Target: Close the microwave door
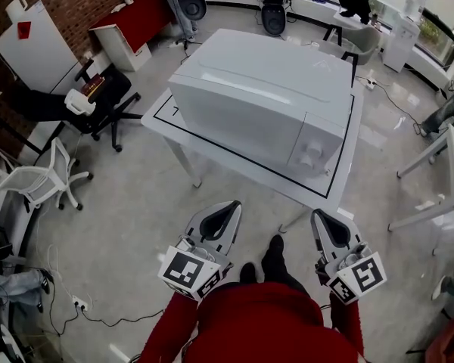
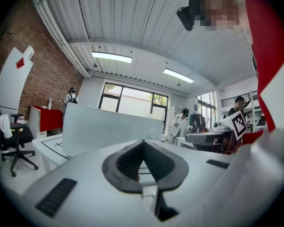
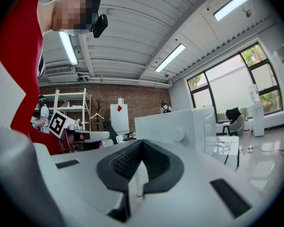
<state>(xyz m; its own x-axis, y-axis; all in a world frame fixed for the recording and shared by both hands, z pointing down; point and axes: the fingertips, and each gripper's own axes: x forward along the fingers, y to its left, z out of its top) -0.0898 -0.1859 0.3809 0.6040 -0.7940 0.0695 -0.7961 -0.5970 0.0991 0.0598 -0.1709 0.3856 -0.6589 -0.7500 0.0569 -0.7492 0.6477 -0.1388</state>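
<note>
Head view, left to right: black office chair (image 1: 98, 100) and white chair (image 1: 49, 176) stood at the far left on the grey floor (image 1: 136, 203), well apart from the white table (image 1: 160, 118). Microwave (image 1: 265, 100) sat on that table inside a black outline, mid-frame, front face turned toward the near right. Its door (image 1: 242, 129) lay flush with the front, closed, with two knobs (image 1: 312, 156) on the panel right of the door. Left gripper (image 1: 228, 210) was held out from the person's red top (image 1: 265, 324), short of the table's near edge, touching nothing. Left gripper view showed its dark pads (image 2: 127, 162) meeting at the tip: jaws together, nothing between them, microwave body beyond. A dark shoe (image 1: 275, 254) showed on the floor between the two grippers. Right gripper (image 1: 318, 216) sat about level with the left one, also short of the table, near its near-right corner. Right gripper view showed those jaws together too, empty, with the microwave's knob panel ahead and slightly right. Marker cubes (image 1: 188, 269) faced up at the camera. Neither gripper touched the microwave.
</note>
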